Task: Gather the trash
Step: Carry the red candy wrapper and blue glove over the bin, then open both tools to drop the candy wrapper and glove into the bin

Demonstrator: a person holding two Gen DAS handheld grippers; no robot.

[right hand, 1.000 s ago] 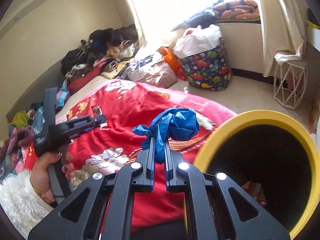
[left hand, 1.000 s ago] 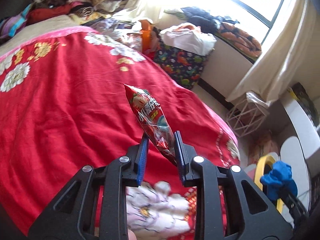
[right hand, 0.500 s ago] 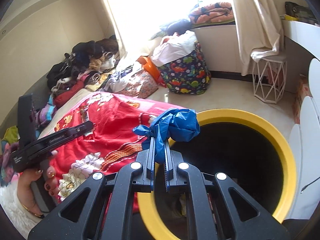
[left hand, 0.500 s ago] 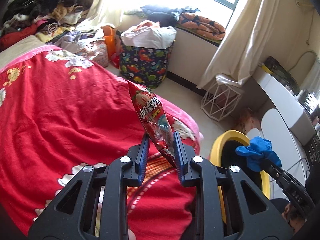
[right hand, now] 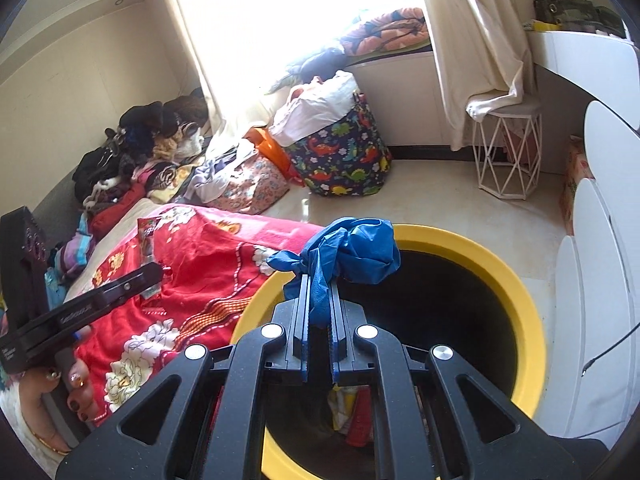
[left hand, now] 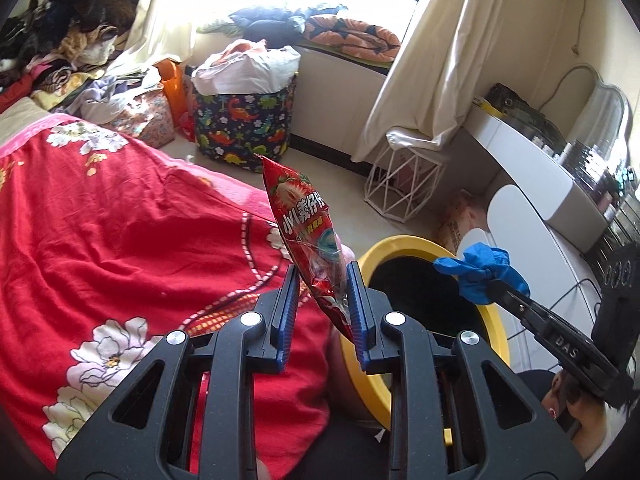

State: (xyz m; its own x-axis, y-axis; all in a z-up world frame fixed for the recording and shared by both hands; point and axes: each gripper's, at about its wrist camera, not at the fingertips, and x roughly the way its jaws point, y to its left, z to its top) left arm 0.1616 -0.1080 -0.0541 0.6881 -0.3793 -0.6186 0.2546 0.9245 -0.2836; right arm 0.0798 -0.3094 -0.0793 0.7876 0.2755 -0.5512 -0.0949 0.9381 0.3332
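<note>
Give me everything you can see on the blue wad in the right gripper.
The blue wad looks like thin, crumpled plastic or glove material, knotted into a loose ball with a tail sticking out sideways. The right gripper has its jaws shut on a strip hanging from it. It hangs above the near rim of the yellow bin, over the dark opening, touching nothing else.

red wrapper (left hand: 308, 232), blue glove (right hand: 352, 248), yellow-rimmed bin (right hand: 516, 292)

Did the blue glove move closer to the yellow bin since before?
Yes. In the right wrist view the blue glove, clamped in the right gripper, now hangs over the yellow bin's mouth; before, it was over the red blanket beside it.
</note>
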